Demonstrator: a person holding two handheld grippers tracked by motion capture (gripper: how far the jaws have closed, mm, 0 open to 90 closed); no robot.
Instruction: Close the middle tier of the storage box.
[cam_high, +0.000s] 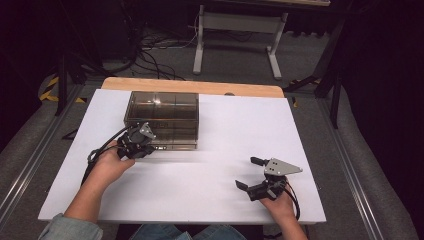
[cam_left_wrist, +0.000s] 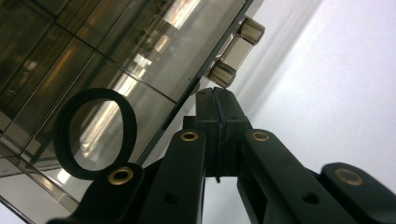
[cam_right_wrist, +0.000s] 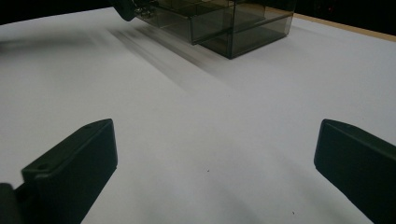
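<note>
step: while the left claw (cam_high: 144, 141) sits closed at the front of the smoky drawer box (cam_high: 162, 117), the work in hand looks like opening or shutting its lower drawer (cam_right_wrist: 210, 25), which stands slightly out from the box in the right claw's view.
left claw: its jaws are pressed fully together just below the drawer's metal handle (cam_left_wrist: 236, 51); nothing shows between the pads, so i judge it is not gripping the handle, only near it.
right claw: (cam_high: 257, 175) jaws spread wide, holding nothing, resting over bare white surface (cam_high: 215, 185) well apart from the box.
box place: on the far left part of the surface, near its back edge.
next move: likely the closed tips must hook behind the handle or push on the drawer front; a steady straight line matters, or the light box may slide.
count: one box, one handle seen, two claws, two hands.
</note>
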